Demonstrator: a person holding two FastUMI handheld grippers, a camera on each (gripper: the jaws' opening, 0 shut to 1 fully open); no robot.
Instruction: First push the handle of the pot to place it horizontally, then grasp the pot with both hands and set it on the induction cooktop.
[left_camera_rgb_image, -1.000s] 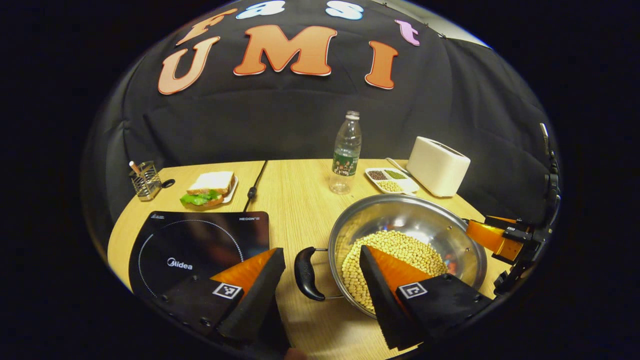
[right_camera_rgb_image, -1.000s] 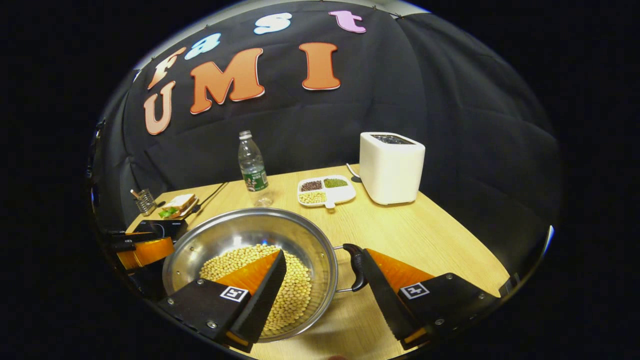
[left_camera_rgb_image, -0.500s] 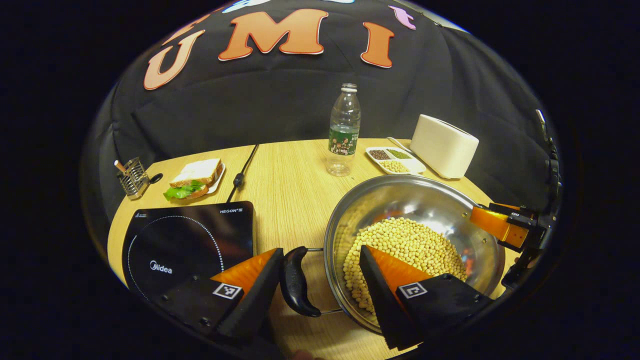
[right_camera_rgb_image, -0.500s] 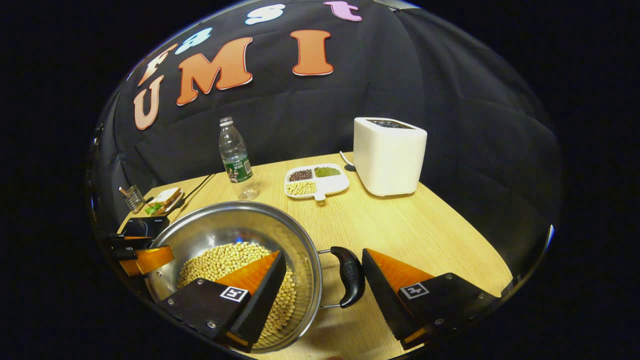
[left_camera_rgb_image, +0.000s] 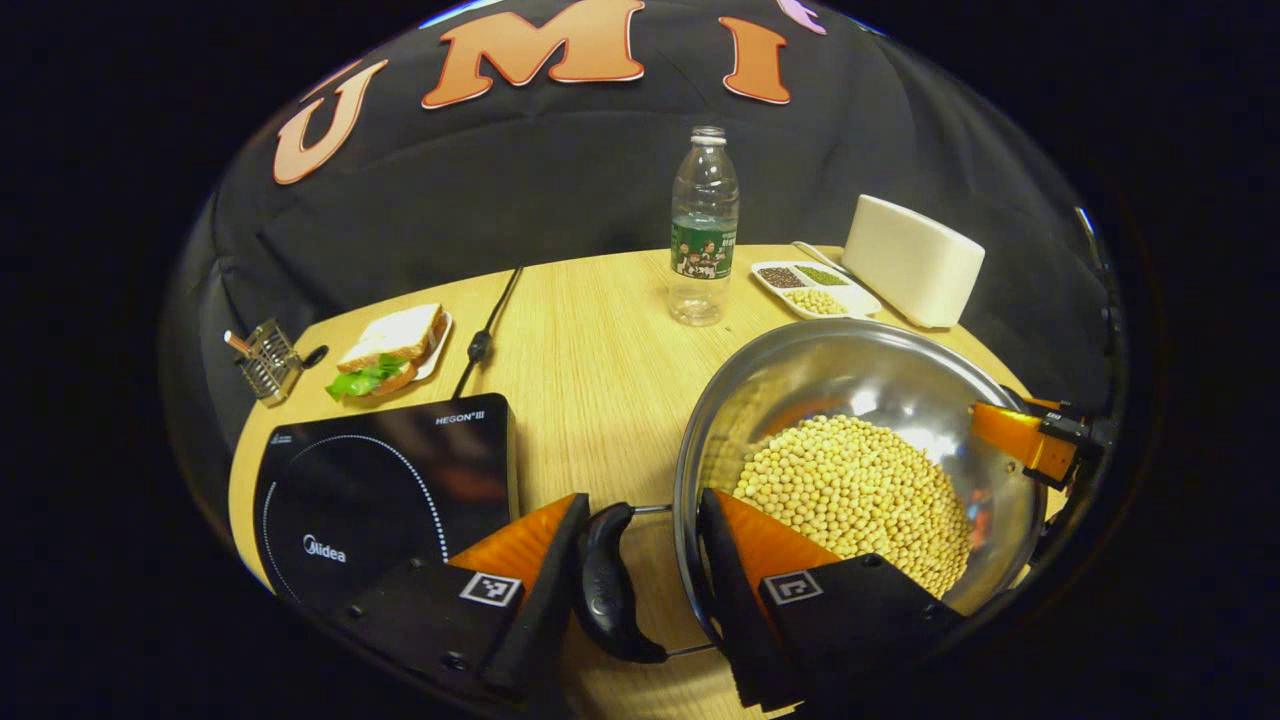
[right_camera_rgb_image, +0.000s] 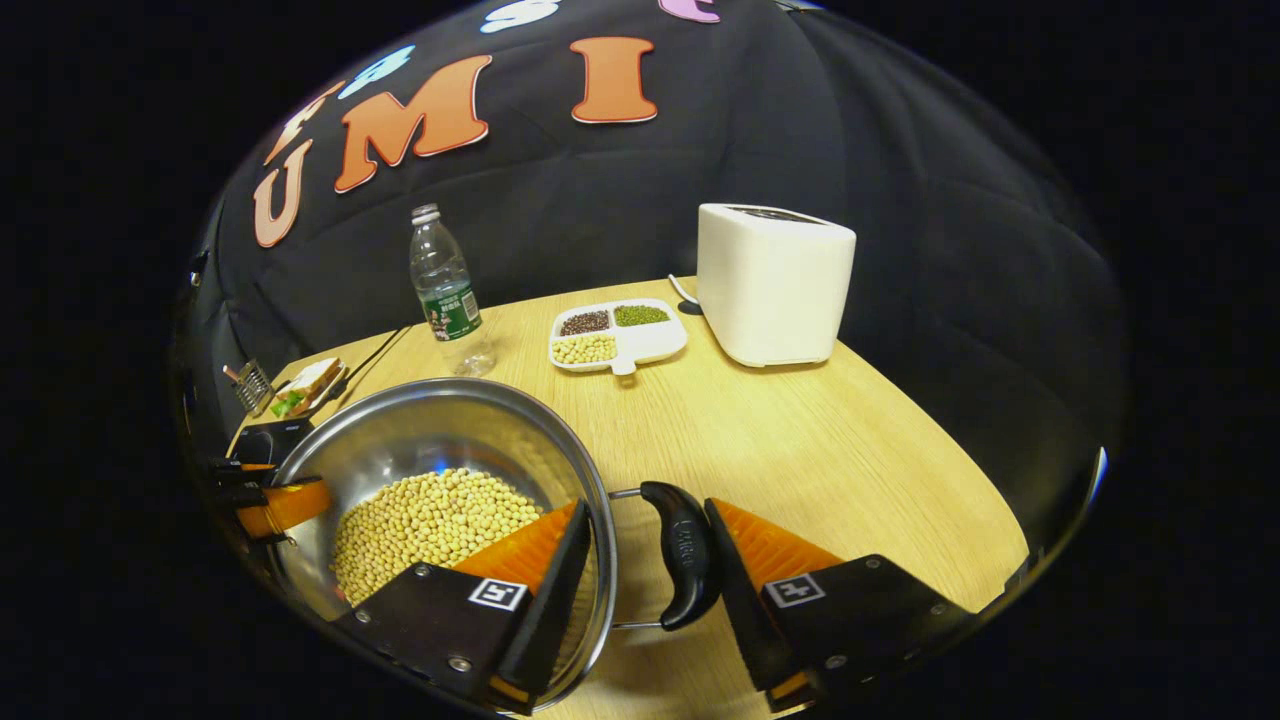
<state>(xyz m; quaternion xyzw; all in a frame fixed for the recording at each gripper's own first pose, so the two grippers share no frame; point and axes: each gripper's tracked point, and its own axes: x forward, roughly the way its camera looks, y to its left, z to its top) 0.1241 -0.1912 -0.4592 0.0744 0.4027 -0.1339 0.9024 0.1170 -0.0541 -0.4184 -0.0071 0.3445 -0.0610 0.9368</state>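
So the pot (left_camera_rgb_image: 860, 440) full of soybeans (left_camera_rgb_image: 850, 490) is sitting on the wooden table (left_camera_rgb_image: 590, 340), just to the right of the black cooktop (left_camera_rgb_image: 380, 480), not on it yet. Compared to a second ago both grippers have slid in and narrowed around the pot's side handles.

In the left gripper view, the left gripper (left_camera_rgb_image: 632, 590) now straddles the left handle (left_camera_rgb_image: 605, 585) and the pot's rim: one finger sits right against the outside of the handle, the other is inside the pot wall. A second ago that handle had clear daylight on both sides. I'd call it closed on the handle and rim, or very nearly, hard to swear both fingers are actually pressing.

Same story in the right gripper view: the right gripper (right_camera_rgb_image: 645, 585) has one finger inside the pot (right_camera_rgb_image: 430, 450) and one touching the outer side of the right handle (right_camera_rgb_image: 685, 555). Jaws look narrower than before, with a small gap left at the rim.

Both handles lie flat, so the pushing part looks done. My guess is the lift over to the cooktop comes next, and with all those loose beans it needs to stay level.
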